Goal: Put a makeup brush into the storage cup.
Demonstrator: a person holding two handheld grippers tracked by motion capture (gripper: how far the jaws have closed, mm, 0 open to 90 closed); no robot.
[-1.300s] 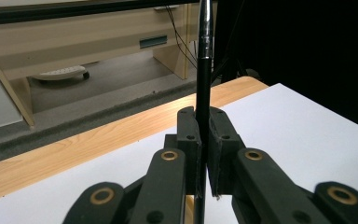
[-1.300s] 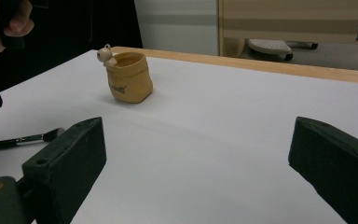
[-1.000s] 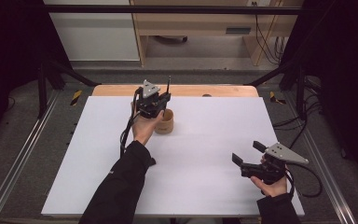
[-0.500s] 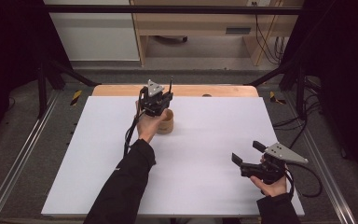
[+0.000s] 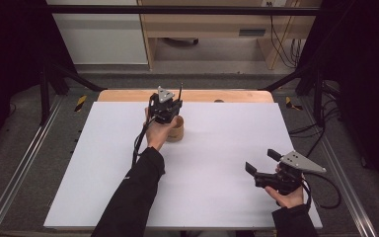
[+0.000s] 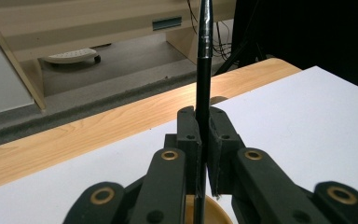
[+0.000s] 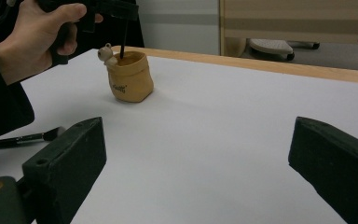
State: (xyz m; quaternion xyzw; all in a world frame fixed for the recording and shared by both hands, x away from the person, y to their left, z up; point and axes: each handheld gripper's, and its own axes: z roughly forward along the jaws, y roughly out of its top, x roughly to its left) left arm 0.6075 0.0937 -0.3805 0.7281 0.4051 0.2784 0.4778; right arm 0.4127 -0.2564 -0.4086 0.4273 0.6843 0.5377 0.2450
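Observation:
A tan pouch-shaped holder (image 5: pixel 177 131) with a small bear figure (image 7: pixel 106 52) on its rim stands on the white table top towards the back. My left gripper (image 5: pixel 167 107) hovers right over it, shut on a thin black brush handle (image 6: pixel 204 60) held upright. The brush's lower end (image 7: pixel 123 37) reaches down into the holder (image 7: pixel 129 77), whose rim (image 6: pixel 214 210) lies just below the jaws in the left gripper view. My right gripper (image 5: pixel 263 162) rests low at the near right, open, with nothing between its pads (image 7: pixel 65 161).
A second brush (image 7: pixel 25 138) lies flat on the white table top (image 5: pixel 227 133) near the person's left sleeve. A wooden strip (image 5: pixel 212 95) runs along the table's far edge. Beyond it are a floor, a cabinet and cables.
My left gripper has shifted slightly right and sunk over the holder, carrying the upright brush down with it. The right gripper has stayed where it was.

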